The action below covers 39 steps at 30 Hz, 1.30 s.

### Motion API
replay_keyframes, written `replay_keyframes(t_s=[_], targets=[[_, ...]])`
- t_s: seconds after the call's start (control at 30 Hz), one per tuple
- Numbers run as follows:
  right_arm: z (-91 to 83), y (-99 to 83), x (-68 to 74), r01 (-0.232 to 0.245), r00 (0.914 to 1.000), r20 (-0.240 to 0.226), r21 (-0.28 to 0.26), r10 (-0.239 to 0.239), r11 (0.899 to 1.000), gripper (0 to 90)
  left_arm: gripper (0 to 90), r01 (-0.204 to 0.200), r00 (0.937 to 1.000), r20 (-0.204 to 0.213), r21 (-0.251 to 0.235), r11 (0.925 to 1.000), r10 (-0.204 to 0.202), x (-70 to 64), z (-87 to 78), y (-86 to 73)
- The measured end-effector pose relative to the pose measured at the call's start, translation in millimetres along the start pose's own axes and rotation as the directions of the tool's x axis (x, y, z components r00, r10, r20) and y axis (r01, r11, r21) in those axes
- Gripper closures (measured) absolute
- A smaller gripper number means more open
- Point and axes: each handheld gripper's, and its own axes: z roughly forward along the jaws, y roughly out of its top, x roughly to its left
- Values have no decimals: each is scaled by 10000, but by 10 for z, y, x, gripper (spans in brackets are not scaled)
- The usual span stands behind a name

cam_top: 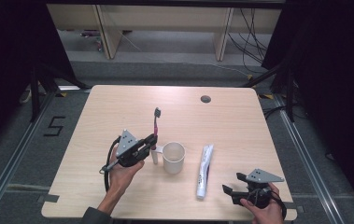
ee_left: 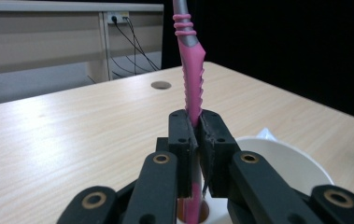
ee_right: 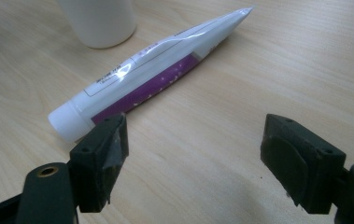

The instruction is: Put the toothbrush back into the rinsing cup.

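- My left gripper (cam_top: 152, 140) is clamping the pink toothbrush (cam_top: 156, 122) upright, just beside the white cup (cam_top: 173, 157).
- My right gripper (cam_top: 233, 183) is resting with jaws spread wide, near the capped end of the toothpaste tube (cam_top: 204, 171) lying flat on the table (cam_top: 118, 107).

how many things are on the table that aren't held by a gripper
2: a white cup near the table's middle, and a toothpaste tube lying to its right. The toothbrush is clamped upright in the left gripper.
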Motion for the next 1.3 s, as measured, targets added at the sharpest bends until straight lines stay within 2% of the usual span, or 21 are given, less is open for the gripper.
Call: replay_keyframes(t_s=[0.07, 0.13, 0.27, 0.37, 0.43, 0.57, 0.7, 0.87, 0.93, 0.97, 1.13, 1.27, 1.3], targets=[[1, 0, 0, 0, 10000, 2, 1, 0, 10000, 244, 834, 60, 9999, 126, -29, 10000, -60, 11, 1, -27], [4, 0, 4, -5, 10000, -26, 2, 5, 10000, 244, 833, 15, 9999, 102, 200, 9998, -17, 11, -12, -47], [4, -1, 14, -124, 9999, -64, 48, 124, 9999, 244, 824, 74, 9998, 167, 312, 9995, -79, 19, -7, -90], [3, -2, 13, -122, 9999, -62, 47, 122, 9999, 244, 787, 308, 9992, 255, 300, 9991, -316, 28, -23, -114], [4, -1, 14, -131, 9999, -70, 53, 131, 9999, 244, 768, 226, 9995, 204, 429, 9988, -235, 29, -44, -127], [4, -1, 17, -140, 9999, -75, 64, 140, 9999, 243, 666, 388, 9991, 165, 435, 9983, -395, 30, -71, -129], [6, -2, 17, -163, 9998, -99, 59, 164, 9998, 243, 437, 608, 9981, 3, 551, 9966, -609, 23, -98, -105], [9, -2, 17, -116, 9999, -60, 93, 117, 9999, 242, 316, 547, 9985, -80, 718, 9959, -543, 1, -146, -75], [4, 0, 17, -91, 9999, -53, 175, 92, 9998, 242, 294, 578, 9983, 64, 805, 9951, -585, 1, -152, -84], [4, 0, 18, -91, 9999, -51, 182, 92, 9998, 242, 291, 526, 9986, -38, 895, 9946, -525, -6, -171, -88], [5, -1, 19, -113, 9999, -50, 190, 114, 9998, 242, 288, 466, 9988, 83, 1028, 9936, -477, -24, -216, -118], [12, -1, 18, -9, 10000, -42, 77, 9, 10000, 242, 284, 455, 9987, 168, 865, 9952, -472, -30, -230, -100], [14, -2, 24, -109, 9999, -66, 116, 110, 9999, 242, 284, 410, 9991, 97, 922, 9949, -421, -30, -243, -91]])
